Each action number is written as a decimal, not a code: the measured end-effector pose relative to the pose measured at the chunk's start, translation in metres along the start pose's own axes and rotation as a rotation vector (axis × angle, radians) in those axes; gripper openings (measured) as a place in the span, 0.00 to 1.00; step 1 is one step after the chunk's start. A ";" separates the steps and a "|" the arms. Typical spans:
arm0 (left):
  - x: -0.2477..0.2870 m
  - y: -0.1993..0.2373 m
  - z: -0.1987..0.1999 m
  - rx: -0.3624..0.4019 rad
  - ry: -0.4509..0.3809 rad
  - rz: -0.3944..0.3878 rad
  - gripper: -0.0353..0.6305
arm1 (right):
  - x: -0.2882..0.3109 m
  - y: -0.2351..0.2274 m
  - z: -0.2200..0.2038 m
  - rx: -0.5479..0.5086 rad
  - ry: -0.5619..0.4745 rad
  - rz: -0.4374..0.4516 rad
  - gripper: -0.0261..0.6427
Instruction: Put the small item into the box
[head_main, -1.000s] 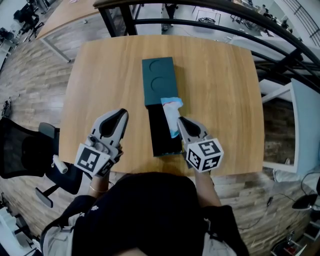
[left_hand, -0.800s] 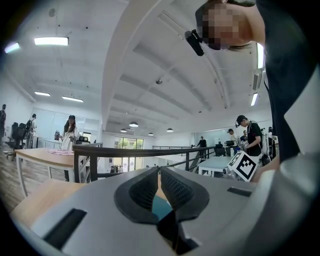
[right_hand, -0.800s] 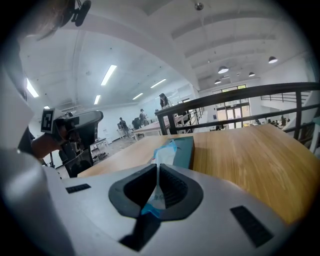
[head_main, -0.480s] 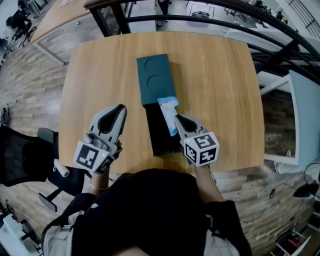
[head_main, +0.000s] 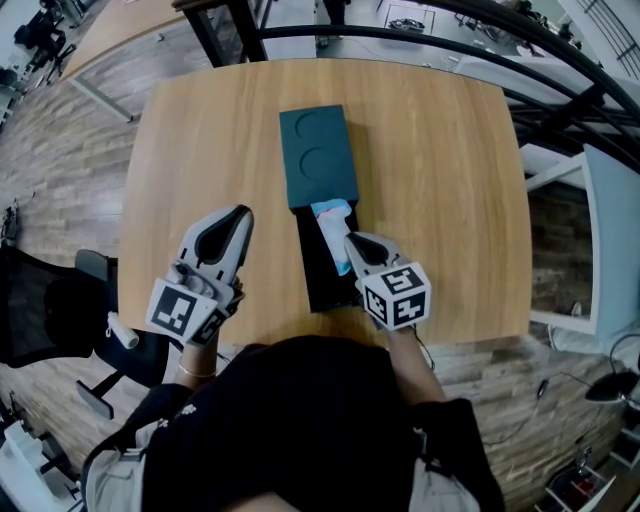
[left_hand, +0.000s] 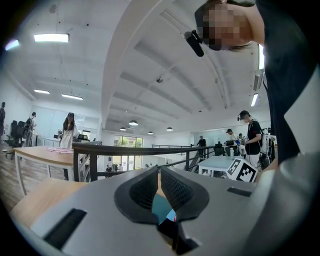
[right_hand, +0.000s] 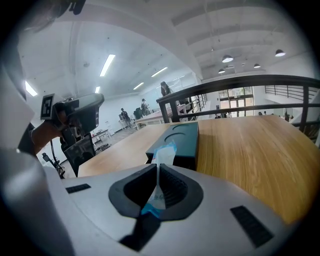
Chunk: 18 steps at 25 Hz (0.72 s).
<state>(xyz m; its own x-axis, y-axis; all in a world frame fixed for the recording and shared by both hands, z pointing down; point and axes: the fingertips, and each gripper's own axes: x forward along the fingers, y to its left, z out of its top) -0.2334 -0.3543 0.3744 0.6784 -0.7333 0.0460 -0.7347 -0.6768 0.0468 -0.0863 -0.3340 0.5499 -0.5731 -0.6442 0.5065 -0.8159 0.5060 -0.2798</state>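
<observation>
- On the tabletop (head_main: 440, 150), pale grained wood with rounded corners: box (head_main: 322, 278), a long black rectangular tray, open.
- Lid (head_main: 317, 155), a matte teal slab with two shallow round recesses, lies at the box's far end.
- Packet (head_main: 335, 228), thin and flat, white with blue edges, sits over the box's far half.
- Right tool (head_main: 352, 243), grey shell with ribbed dark pads, is clamped on the packet's near end.
- Left tool (head_main: 236, 217), of the same build, has its jaws together and empty, left of the box.
</observation>
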 end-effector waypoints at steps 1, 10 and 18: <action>0.000 0.001 -0.001 0.000 0.000 0.002 0.09 | 0.001 -0.001 -0.002 -0.001 0.006 0.001 0.08; 0.000 0.006 -0.005 -0.011 0.003 0.019 0.09 | 0.013 -0.003 -0.014 -0.022 0.063 0.007 0.08; -0.001 0.010 -0.009 -0.016 0.005 0.026 0.09 | 0.025 0.000 -0.025 -0.030 0.104 0.018 0.08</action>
<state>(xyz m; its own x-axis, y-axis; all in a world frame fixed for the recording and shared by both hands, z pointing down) -0.2419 -0.3596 0.3835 0.6590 -0.7503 0.0523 -0.7520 -0.6563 0.0613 -0.0982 -0.3359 0.5828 -0.5758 -0.5721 0.5841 -0.8018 0.5351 -0.2662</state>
